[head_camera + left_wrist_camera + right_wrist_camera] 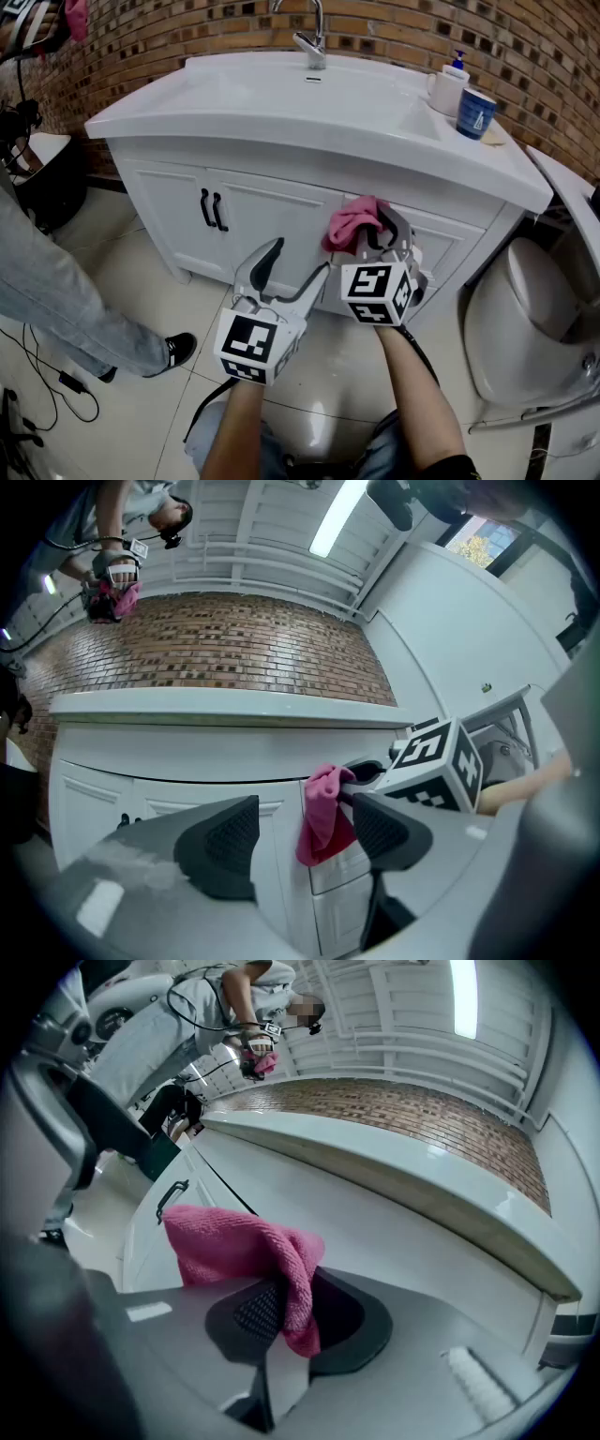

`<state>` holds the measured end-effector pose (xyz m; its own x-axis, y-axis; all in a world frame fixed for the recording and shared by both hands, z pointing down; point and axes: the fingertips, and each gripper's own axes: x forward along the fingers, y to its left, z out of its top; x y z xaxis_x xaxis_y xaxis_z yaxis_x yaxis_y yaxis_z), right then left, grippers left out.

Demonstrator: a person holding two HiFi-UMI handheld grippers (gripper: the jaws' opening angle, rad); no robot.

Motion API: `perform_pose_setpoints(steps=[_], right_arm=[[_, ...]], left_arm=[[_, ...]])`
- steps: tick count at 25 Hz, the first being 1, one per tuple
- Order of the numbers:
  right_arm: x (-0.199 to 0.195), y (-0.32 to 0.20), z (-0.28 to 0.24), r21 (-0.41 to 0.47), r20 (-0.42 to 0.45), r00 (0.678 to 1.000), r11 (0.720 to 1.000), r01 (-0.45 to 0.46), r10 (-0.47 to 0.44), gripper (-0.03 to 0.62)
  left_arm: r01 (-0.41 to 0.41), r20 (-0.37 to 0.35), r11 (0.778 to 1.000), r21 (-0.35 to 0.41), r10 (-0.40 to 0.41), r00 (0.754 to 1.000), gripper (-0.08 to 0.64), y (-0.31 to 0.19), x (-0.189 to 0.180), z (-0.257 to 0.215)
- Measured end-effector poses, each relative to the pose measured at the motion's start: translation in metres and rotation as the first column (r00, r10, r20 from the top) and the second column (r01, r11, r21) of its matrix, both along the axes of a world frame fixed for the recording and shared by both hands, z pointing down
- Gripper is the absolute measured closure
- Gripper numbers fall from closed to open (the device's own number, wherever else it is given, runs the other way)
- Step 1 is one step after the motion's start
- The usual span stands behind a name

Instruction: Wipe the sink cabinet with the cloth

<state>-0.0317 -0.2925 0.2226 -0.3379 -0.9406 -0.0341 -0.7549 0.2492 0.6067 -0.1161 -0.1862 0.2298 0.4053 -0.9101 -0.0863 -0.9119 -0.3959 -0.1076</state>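
right gripper [286,1312] is clamped on the pink cloth [246,1246] - jaws closed down on a fold, and the rest of the cloth bunches up over the jaw tips. in the head view the cloth sits at the front of the white sink cabinet [272,211], high on the right-hand door panel just under the countertop overhang; can't tell if it's actually pressed onto the panel. left gripper [300,255] is lower and to the left of the right one, jaws spread wide with nothing between them, aimed at the cabinet front near the middle seam. in the left gripper view the cloth and the right gripper's marker cube show beyond its open jaws.

two black door handles [213,209] sit side by side on the left doors, well apart from the cloth. on top - white basin top [281,103] with a chrome faucet [311,42] at the back; a soap pump bottle [450,84] and a blue cup [476,112] stand close together at the back right corner. brick wall [169,37] behind. toilet [534,319] just right of the cabinet. a bystander's jeans leg [56,291] and black shoe [178,349] are on the tiled floor at left.
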Motion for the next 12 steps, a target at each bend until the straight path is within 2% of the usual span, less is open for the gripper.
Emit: perform_pose_setpoints(steps=[3,5,9,12], right_arm=[[0.029,-0.002,0.003,0.030,0.003,1.000,0.999,-0.028,0.028,0.540],[0.071,-0.002,0.010,0.020,0.047,0.993,0.994,-0.105,0.104,0.540],[0.173,0.000,0.018,-0.048,0.192,0.942,0.962,-0.269,0.274,0.540],[0.218,0.001,0.007,-0.061,0.242,0.901,0.932,-0.357,0.361,0.540]], left_arm=[[0.003,0.003,1.000,-0.014,-0.003,1.000,0.244,-0.017,0.002,0.017],[-0.003,0.003,1.000,-0.026,0.003,1.000,0.244,-0.027,0.006,0.025],[-0.037,-0.027,0.998,-0.042,0.036,0.999,0.244,-0.036,0.018,0.034],[-0.041,-0.031,0.998,-0.046,0.040,0.999,0.245,-0.039,0.022,0.036]])
